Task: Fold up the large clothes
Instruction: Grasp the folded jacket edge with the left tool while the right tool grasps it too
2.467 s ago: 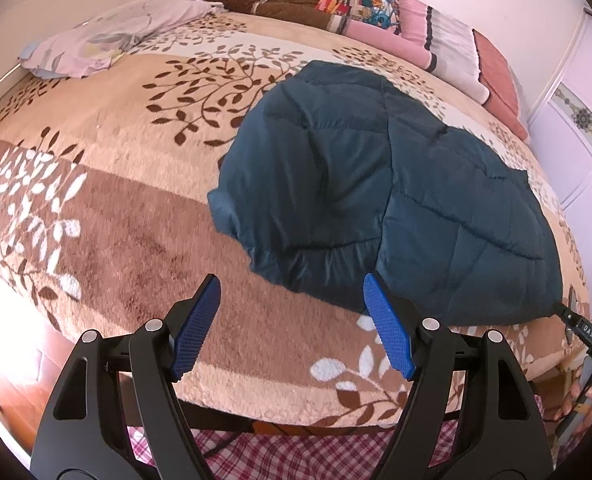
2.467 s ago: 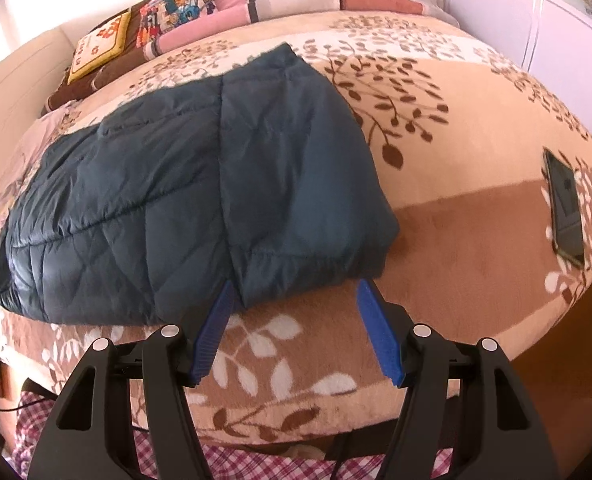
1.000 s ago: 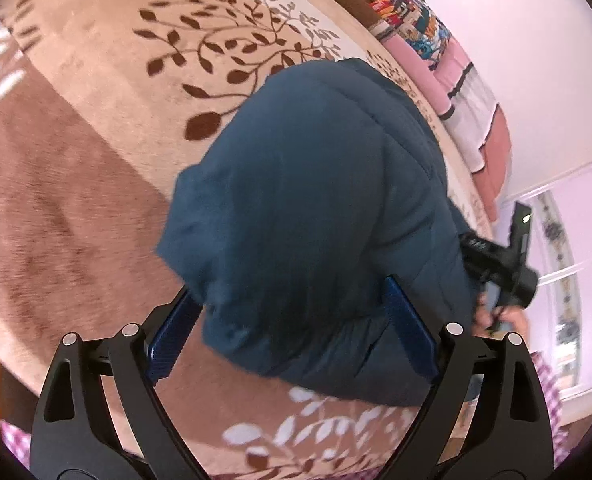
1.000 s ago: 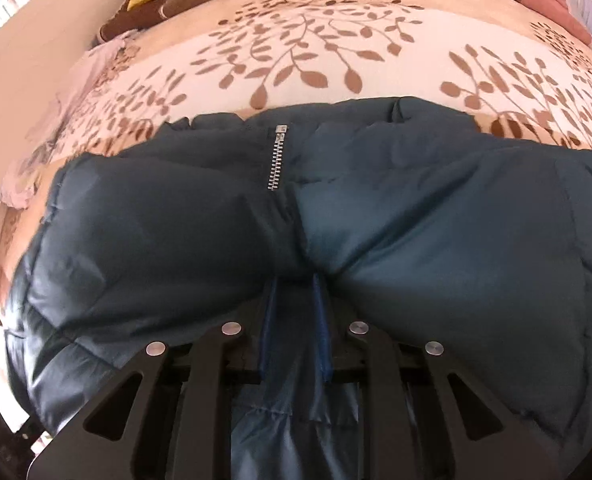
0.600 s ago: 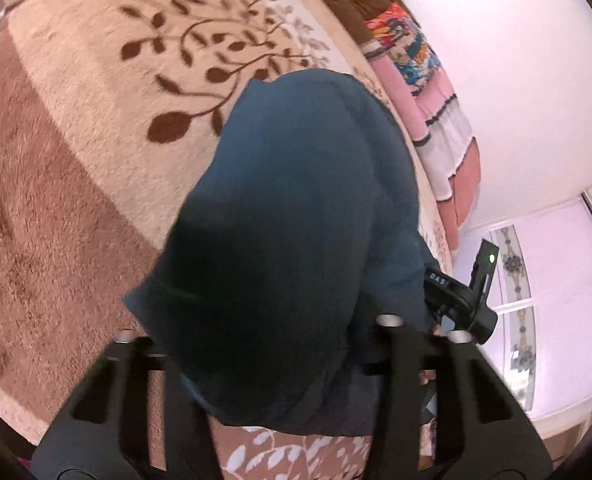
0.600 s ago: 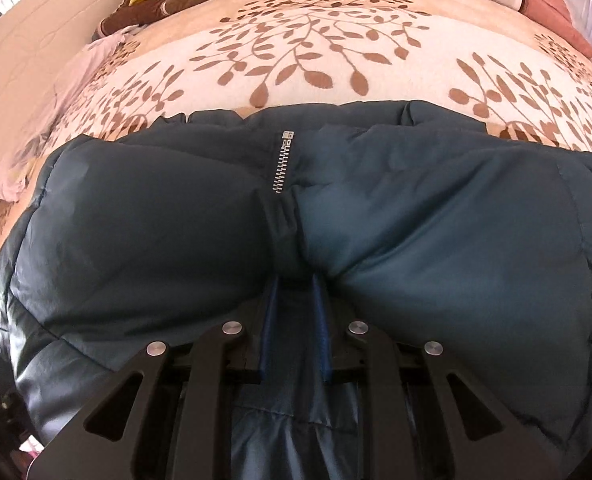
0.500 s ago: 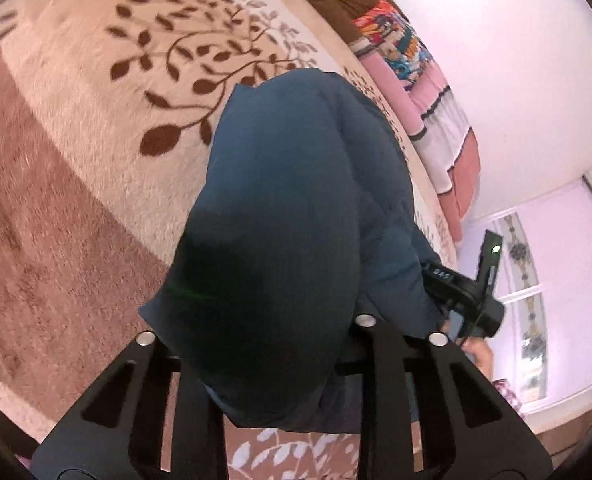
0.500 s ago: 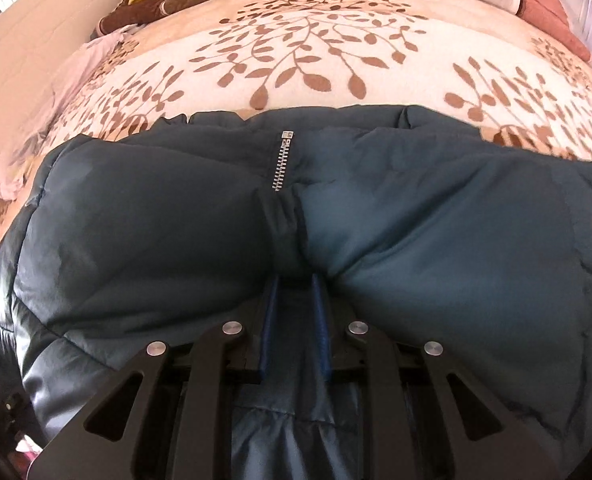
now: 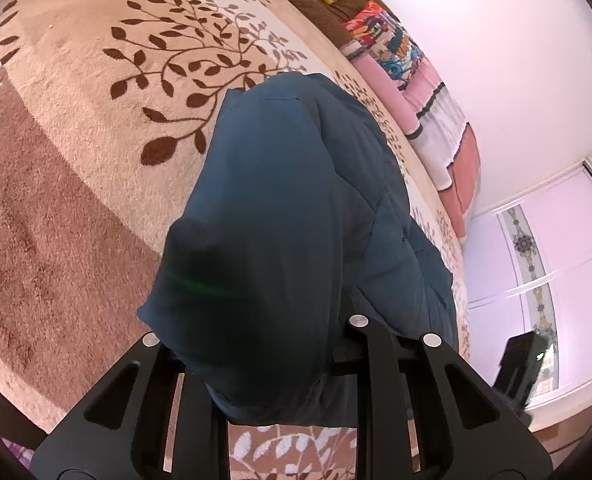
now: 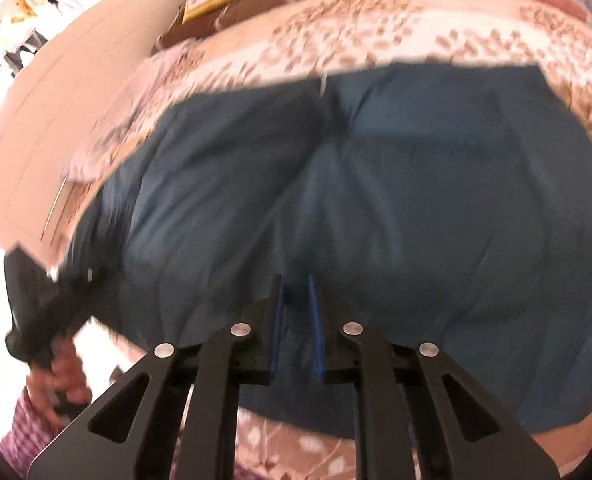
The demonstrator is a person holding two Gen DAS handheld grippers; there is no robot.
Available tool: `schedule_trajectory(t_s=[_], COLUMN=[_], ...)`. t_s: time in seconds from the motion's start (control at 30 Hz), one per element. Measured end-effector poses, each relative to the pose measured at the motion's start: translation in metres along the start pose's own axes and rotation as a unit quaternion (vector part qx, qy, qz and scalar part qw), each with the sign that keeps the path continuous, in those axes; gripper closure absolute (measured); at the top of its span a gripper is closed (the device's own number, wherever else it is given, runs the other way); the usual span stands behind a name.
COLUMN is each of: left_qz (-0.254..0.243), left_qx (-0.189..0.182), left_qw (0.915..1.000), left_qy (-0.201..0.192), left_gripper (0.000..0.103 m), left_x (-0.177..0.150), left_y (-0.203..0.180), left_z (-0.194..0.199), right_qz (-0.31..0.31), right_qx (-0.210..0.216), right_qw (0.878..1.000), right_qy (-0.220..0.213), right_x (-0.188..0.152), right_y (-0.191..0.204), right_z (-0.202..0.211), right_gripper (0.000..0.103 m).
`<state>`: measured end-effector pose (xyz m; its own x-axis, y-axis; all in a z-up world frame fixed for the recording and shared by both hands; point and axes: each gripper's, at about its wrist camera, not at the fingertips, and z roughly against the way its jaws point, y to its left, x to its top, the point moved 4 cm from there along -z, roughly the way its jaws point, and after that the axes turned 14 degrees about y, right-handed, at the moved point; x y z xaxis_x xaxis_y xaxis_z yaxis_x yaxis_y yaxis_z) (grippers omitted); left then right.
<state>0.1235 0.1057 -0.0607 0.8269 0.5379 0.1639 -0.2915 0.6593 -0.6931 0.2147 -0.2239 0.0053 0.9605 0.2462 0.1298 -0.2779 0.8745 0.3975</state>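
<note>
Both wrist views are round fisheye pictures with dark corners and strongly curved edges. The room is brightly lit with soft daylight. In the left wrist view the wall (image 9: 535, 60) glows washed-out pink, the bed cover (image 9: 76, 140) is sharp, and the dark teal jacket (image 9: 280, 208) falls into deep shadow near the lens, crossed by a faint green lens streak. The right wrist view is smeared by motion blur throughout; its upper left corner is blown out to white.
</note>
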Motion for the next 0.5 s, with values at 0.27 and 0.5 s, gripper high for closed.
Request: schedule_trajectory(t_s=[0.27,0.5], left_qz=[-0.035,-0.048], left_qx=[0.012,0.026], left_qw=[0.9993,0.9984], left_qy=[-0.009,-0.011], left_gripper=[0.083,0.083], left_x=[-0.005,-0.005], left_y=[-0.018,-0.023], left_z=[0.007,0.009], right_qz=[-0.025,-0.011], right_qx=[-0.014,-0.057], right_qw=[0.999,0.998], right_qy=[0.043,0.033], right_x=[0.018,0.019], right_y=[-0.011,0.002], right_z=[-0.049,-0.055], right_gripper=[0.093,0.094])
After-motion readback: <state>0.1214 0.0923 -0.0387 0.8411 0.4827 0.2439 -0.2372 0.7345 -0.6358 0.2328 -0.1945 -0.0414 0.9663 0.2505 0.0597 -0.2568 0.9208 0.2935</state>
